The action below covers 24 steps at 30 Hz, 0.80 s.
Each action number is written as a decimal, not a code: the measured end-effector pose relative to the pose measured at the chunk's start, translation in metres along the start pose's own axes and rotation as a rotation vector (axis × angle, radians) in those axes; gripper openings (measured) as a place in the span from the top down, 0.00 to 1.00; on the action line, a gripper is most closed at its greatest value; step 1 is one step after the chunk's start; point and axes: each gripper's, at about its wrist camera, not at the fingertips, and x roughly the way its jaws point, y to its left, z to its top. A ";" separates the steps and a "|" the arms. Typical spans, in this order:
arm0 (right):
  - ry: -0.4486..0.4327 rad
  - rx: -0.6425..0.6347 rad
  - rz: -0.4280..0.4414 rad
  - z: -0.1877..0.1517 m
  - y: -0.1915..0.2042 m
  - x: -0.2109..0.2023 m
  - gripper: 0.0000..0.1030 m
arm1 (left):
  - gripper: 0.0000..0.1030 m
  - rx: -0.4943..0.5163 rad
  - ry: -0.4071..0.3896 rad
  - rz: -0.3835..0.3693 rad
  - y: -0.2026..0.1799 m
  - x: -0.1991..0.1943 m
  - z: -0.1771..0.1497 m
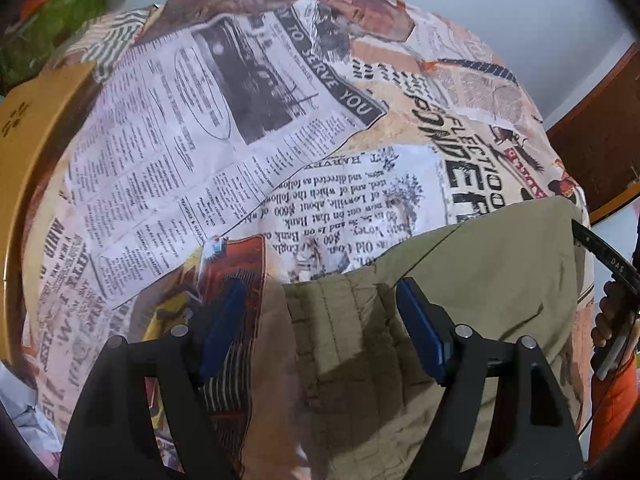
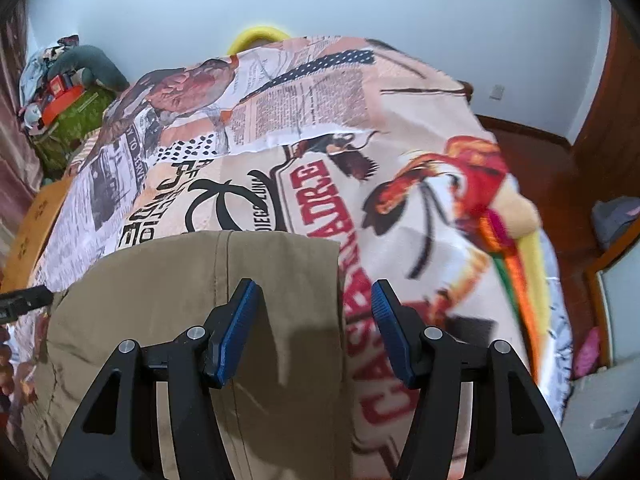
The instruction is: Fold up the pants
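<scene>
Khaki pants (image 2: 192,300) lie on newspaper-print bedspread (image 2: 320,160); pale-blue wall (image 2: 400,8).

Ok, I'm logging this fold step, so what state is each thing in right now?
pants: khaki, lying flat on the bedspread, already folded at least partly, far edge straight.
left gripper: jaws open, over the pants' left edge, gripping nothing.
right gripper: jaws open, over the pants' right edge, gripping nothing.
bedspread: newspaper print, spread out under the pants.
</scene>
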 end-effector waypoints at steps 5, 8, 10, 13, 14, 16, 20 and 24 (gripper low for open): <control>-0.020 -0.016 0.020 0.001 0.006 0.004 0.46 | 0.25 0.010 0.039 -0.012 -0.004 0.017 0.000; -0.020 -0.029 0.011 0.001 0.009 0.006 0.49 | 0.25 0.045 0.026 0.037 -0.013 0.023 -0.001; -0.010 -0.034 0.009 0.002 0.011 0.008 0.60 | 0.27 0.075 0.024 0.070 -0.019 0.026 -0.002; -0.022 -0.049 -0.036 0.002 0.012 0.008 0.79 | 0.41 0.136 0.000 0.118 -0.031 0.026 -0.004; -0.025 -0.051 -0.047 0.002 0.011 0.008 0.87 | 0.44 0.157 -0.014 0.142 -0.034 0.025 -0.005; -0.033 -0.051 -0.060 0.002 0.009 0.009 0.91 | 0.46 0.189 -0.038 0.174 -0.038 0.022 -0.006; -0.048 -0.063 -0.114 0.001 0.010 0.009 0.96 | 0.51 0.206 -0.075 0.229 -0.039 0.018 -0.009; -0.064 -0.087 -0.162 0.001 0.017 0.006 0.96 | 0.51 0.188 -0.096 0.246 -0.035 0.013 -0.008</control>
